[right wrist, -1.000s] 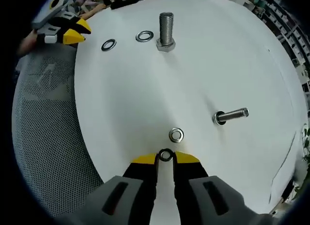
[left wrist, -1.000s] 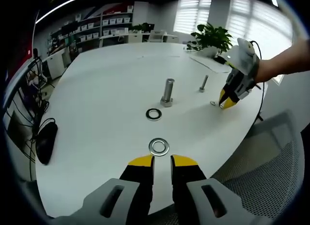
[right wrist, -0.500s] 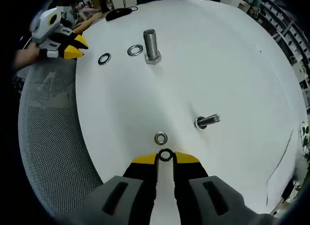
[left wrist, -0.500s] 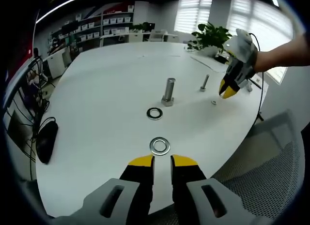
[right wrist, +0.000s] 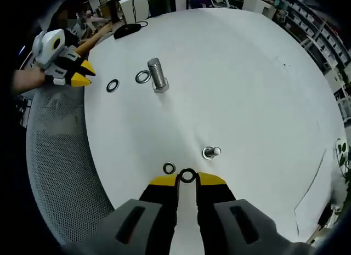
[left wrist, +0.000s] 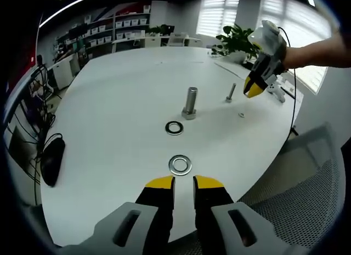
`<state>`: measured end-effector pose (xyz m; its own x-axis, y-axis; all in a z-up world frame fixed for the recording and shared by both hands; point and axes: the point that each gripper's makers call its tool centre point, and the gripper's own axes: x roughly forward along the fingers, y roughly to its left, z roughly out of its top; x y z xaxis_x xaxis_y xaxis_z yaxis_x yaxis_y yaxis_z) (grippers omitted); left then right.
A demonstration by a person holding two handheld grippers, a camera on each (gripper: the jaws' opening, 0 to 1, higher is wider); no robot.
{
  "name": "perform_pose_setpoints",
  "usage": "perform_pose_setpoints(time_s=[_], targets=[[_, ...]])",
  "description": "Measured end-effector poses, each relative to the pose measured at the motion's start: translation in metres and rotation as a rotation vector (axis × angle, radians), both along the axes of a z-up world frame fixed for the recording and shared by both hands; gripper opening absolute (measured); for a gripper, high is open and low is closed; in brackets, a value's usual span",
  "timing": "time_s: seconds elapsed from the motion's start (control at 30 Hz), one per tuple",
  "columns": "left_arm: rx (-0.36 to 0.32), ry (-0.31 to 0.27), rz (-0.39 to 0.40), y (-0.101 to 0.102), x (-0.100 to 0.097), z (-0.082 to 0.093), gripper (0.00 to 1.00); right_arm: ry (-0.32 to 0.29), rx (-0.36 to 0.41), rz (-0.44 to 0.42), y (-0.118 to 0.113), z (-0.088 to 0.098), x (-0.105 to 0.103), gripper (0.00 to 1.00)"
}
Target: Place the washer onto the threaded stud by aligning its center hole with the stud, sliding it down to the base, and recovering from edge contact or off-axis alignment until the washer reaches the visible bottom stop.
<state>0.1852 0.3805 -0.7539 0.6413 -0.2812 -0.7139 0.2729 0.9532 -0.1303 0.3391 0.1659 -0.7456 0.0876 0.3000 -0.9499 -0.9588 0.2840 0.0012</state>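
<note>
My right gripper [right wrist: 187, 179] is shut on a small washer [right wrist: 187, 170] and hovers high over the white table [right wrist: 247, 74]. Just ahead of its tips stands the small threaded stud [right wrist: 211, 152], seen almost end-on, with a second small washer [right wrist: 169, 168] lying to its left. In the left gripper view, the right gripper [left wrist: 253, 90] hangs above and right of that small stud [left wrist: 231, 93]. My left gripper [left wrist: 184, 182] rests low, its jaws a narrow gap apart with nothing between them, just behind a large washer [left wrist: 180, 165].
A large upright bolt [left wrist: 190, 103] stands mid-table with another large washer [left wrist: 174, 127] in front of it. A black mouse [left wrist: 52, 159] lies at the left edge. A grey mesh chair [left wrist: 307, 178] sits beside the table, and a potted plant [left wrist: 238, 41] stands at the back.
My right gripper has risen with the small washer and moved toward the small stud, which now shows almost end-on. The left gripper has stayed put.
</note>
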Motion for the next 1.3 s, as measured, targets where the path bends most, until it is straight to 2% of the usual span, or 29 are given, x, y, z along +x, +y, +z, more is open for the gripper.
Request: perform_pose_setpoints(time_s=[0.47,0.83,0.9,1.3], targets=[[0.001,-0.003,0.000,0.000,0.000,0.001,0.11,-0.045,0.031,0.004,0.012,0.022,0.023,0.14],[-0.001,-0.004,0.003,0.001,0.000,0.000,0.11,-0.054,0.029,0.018,0.015,0.017,0.025,0.14],[0.000,-0.006,0.003,0.001,0.000,0.000,0.11,-0.078,0.020,0.038,0.015,0.015,0.027,0.14],[0.004,-0.013,0.003,0.002,0.001,0.001,0.11,-0.109,0.021,0.031,0.017,0.009,0.033,0.14]])
